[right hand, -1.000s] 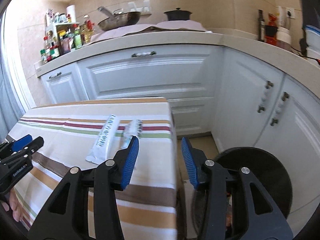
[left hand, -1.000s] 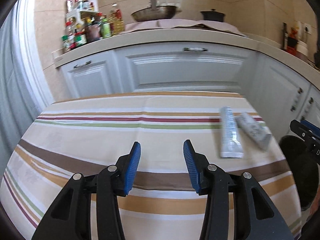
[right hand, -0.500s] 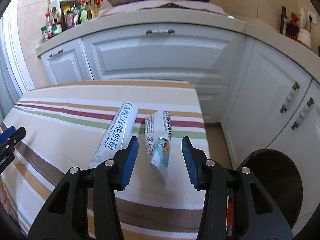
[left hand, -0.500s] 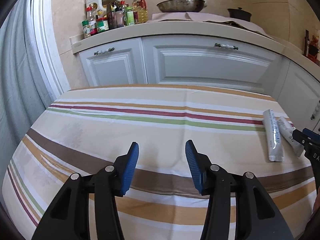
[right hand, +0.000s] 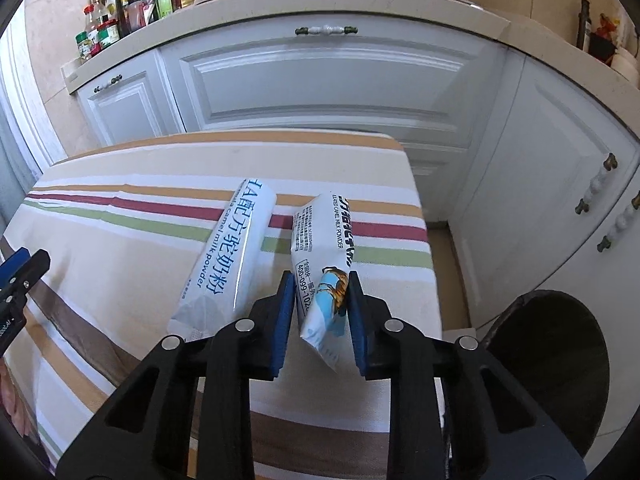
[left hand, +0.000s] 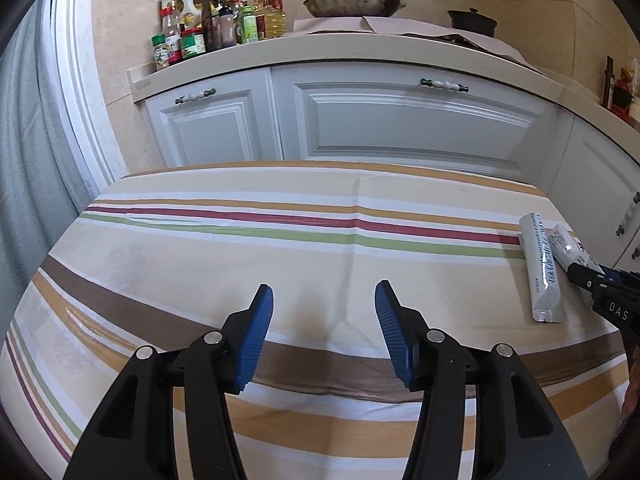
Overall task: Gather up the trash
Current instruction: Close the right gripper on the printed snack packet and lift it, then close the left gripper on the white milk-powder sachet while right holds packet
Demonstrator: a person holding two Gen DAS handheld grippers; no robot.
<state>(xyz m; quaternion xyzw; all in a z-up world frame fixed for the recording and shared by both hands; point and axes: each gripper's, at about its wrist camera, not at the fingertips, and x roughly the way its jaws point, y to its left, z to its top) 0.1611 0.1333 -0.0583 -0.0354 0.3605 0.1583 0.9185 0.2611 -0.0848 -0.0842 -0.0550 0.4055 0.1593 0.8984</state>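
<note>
Striped tablecloth [left hand: 208, 264] mostly bare. Right gripper [right hand: 320, 286] jaws just closed on sachet [right hand: 320, 240] near table's right edge, bin [right hand: 560, 352] beside. Left gripper [left hand: 324, 300] half open, empty.

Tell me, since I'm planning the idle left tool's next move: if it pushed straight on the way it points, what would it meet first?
Probably only the striped tablecloth. The left tool stands open with nothing between its blue pads, angled down at bare cloth. Both white milk powder sachets lie far off to its right, outside that line.
</note>
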